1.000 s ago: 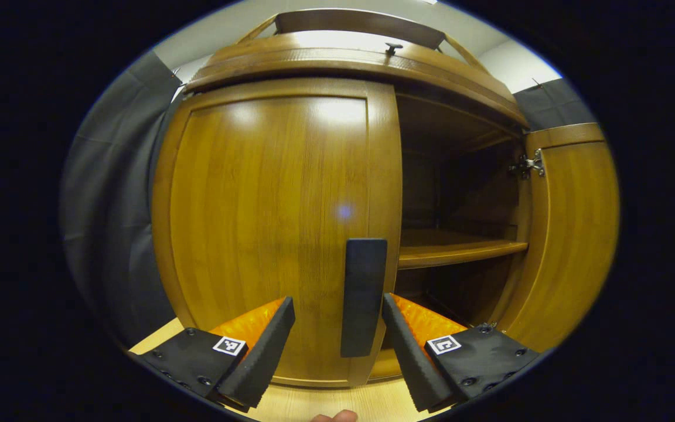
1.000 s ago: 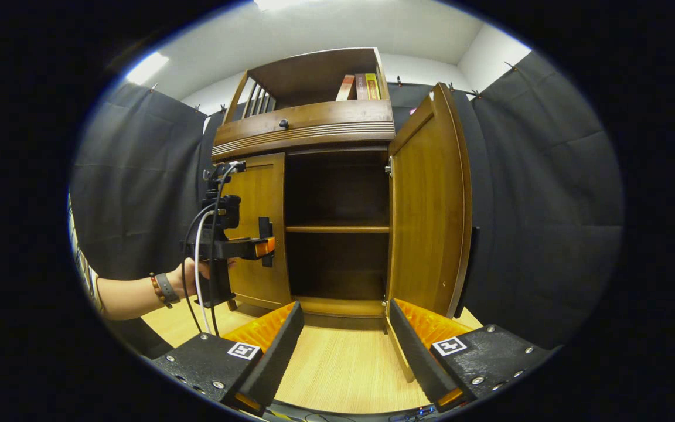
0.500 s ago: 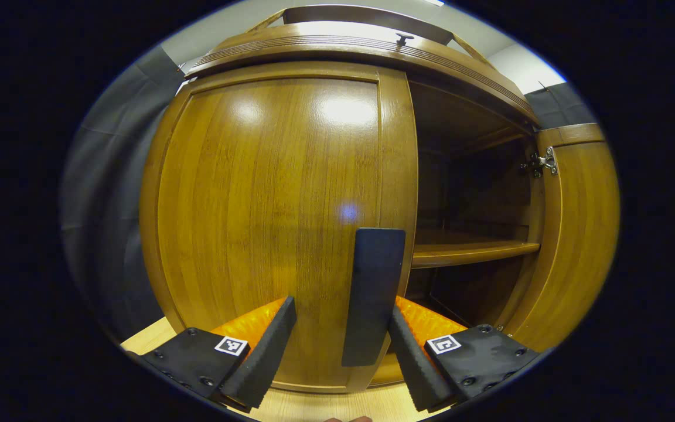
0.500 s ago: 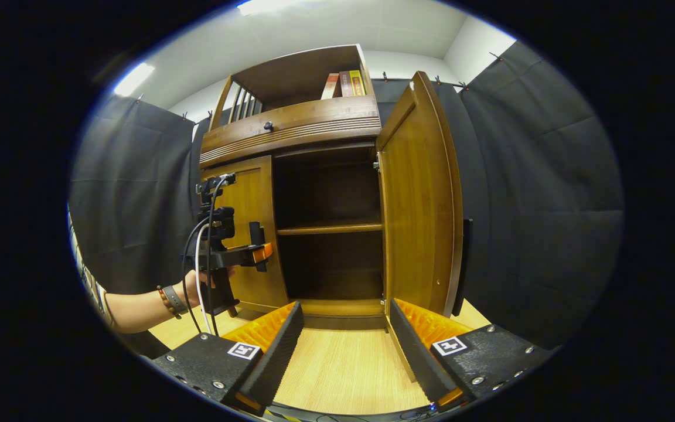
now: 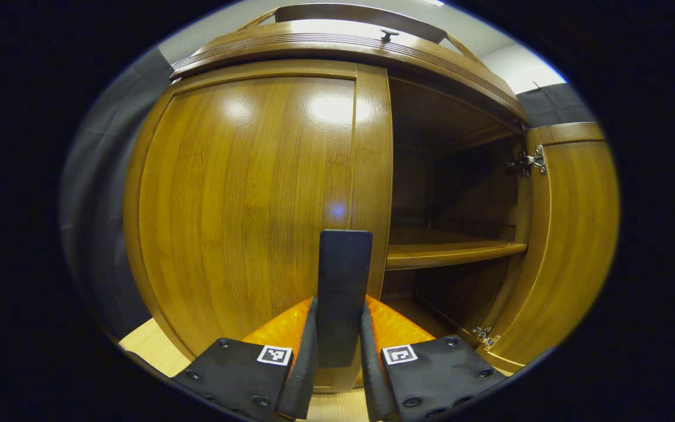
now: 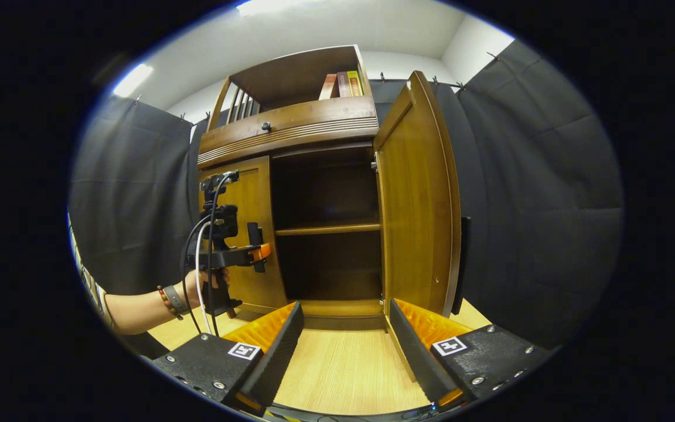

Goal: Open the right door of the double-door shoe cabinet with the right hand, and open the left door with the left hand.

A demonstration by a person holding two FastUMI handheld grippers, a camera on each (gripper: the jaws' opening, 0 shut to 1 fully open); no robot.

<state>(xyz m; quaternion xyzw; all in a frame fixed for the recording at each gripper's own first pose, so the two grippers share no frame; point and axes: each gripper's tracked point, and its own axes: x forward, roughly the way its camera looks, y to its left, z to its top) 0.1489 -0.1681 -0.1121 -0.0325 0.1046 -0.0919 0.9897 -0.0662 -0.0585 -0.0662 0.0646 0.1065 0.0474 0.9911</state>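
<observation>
Against black cloth, the left gripper [image 5: 337,357] clenched the closed brown wooden left door's [image 5: 244,217] upright dark handle [image 5: 343,293] (right gripper [image 6: 343,351] gaped, farther).

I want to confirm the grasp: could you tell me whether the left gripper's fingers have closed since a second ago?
Yes. The left gripper has closed inward onto the dark upright door handle of the brown wooden left door.

My shoe cabinet [image 6: 290,126] is glossy honey-brown wood with vertical grain; its left door [image 5: 244,223] carries a black handle [image 5: 343,293]; the floor [image 6: 343,369] is pale striped wood; the books [image 6: 340,85] are red, brown, yellow.
</observation>
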